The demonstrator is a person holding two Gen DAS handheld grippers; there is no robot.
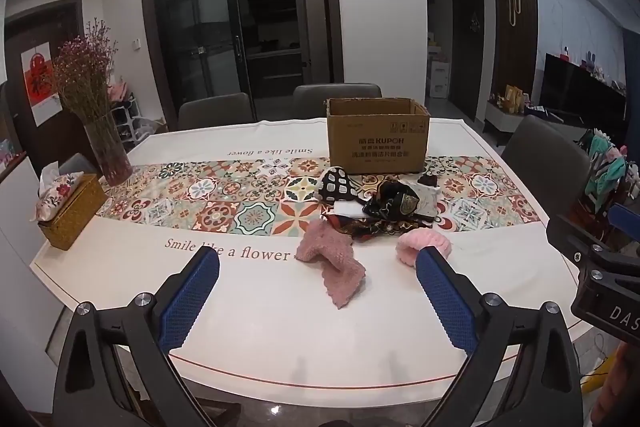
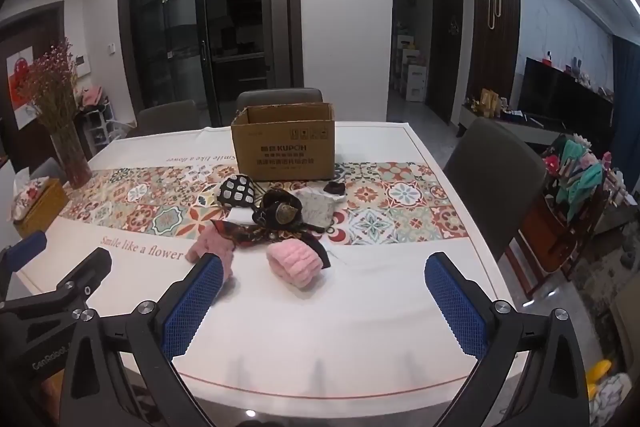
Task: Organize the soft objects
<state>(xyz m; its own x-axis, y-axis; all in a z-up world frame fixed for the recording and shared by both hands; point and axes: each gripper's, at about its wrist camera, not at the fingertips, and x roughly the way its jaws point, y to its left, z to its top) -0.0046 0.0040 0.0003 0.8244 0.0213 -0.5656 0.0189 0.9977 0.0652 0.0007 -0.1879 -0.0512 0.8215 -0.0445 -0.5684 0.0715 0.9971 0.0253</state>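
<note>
A heap of soft things lies mid-table in front of an open cardboard box (image 1: 378,135) (image 2: 285,141). Nearest me are a dusty-pink fluffy cloth (image 1: 332,261) (image 2: 210,245) and a light pink fluffy band (image 1: 424,247) (image 2: 296,263). Behind them lie a dark patterned scarf (image 1: 384,205) (image 2: 276,213), a black-and-white checked piece (image 1: 335,185) (image 2: 236,191) and a pale grey pouch (image 2: 316,207). My left gripper (image 1: 318,267) hangs open above the near table edge, short of the pink cloth. My right gripper (image 2: 324,273) is open too, with the pink band beyond its fingers.
A glass vase of dried flowers (image 1: 106,143) and a wicker tissue box (image 1: 70,209) stand at the table's left. Grey chairs (image 2: 494,179) ring the table. A rack of clothes (image 2: 576,183) stands at the right. The white tablecloth (image 1: 304,327) has a tiled runner across it.
</note>
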